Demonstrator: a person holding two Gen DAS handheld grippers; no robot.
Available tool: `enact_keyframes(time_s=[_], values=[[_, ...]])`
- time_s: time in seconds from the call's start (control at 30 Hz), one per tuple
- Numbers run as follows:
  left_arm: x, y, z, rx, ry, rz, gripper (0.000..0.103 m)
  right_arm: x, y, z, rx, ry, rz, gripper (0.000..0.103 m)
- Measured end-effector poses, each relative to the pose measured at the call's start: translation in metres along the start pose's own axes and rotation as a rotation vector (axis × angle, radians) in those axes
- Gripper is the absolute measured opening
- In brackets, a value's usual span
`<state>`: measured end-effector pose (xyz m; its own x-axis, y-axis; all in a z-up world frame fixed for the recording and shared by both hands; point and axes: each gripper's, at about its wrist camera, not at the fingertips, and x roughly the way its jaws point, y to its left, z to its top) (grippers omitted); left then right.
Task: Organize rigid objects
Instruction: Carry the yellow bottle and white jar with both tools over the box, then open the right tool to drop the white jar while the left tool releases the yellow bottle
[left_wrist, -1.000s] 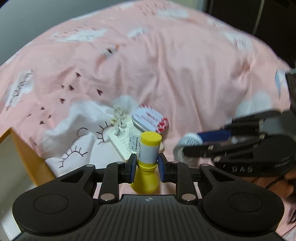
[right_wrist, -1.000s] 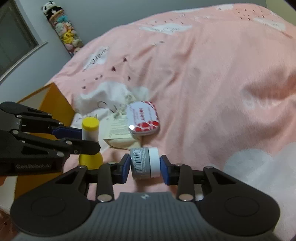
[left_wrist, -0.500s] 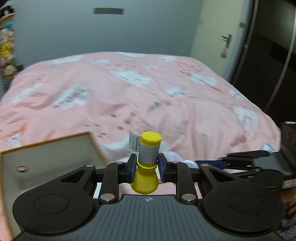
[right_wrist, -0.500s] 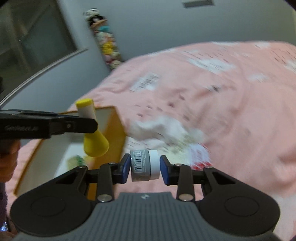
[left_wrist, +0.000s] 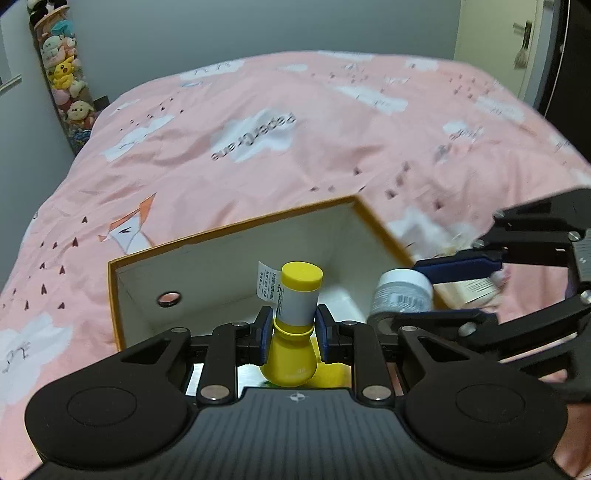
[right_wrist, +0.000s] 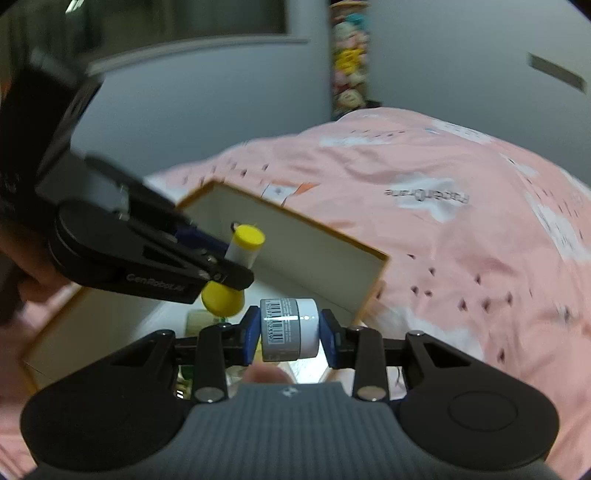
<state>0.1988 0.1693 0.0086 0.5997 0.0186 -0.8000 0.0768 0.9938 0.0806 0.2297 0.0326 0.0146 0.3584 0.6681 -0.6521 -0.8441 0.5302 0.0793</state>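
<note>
Both grippers are now hovering over the box (left_wrist: 236, 236): left gripper (left_wrist: 291, 334) clamping yellow bottle (left_wrist: 295, 325) mid-body; right gripper (right_wrist: 290, 330) pinching small jar (right_wrist: 290, 328), seemingly light, rigid, slick-sided.

Both grippers, the left gripper (left_wrist: 293, 334) and right gripper (right_wrist: 290, 330), are matte black with silver screws, ribbed bodies, blue-padded jaws; one bears "GenRobot.AI" lettering.

Dim, even indoor light with soft shadows; fisheye bending curves the pink duvet (left_wrist: 332, 147) and darkens the corners. The right wrist view is motion-blurred; the left is sharper.
</note>
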Motion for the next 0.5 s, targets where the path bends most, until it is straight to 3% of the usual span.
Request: enact_keyframes(time_s=[0.23,0.5], values=[[0.028,0.008,-0.005,-0.006,0.067,0.033,0.027,0.066,0.011,0.006,-0.162,0.151,-0.088,0.034],[0.042,0.007,-0.007,-0.007,0.087,0.05,0.027,0.094,0.025,0.003,-0.307,0.228,-0.136,0.034]])
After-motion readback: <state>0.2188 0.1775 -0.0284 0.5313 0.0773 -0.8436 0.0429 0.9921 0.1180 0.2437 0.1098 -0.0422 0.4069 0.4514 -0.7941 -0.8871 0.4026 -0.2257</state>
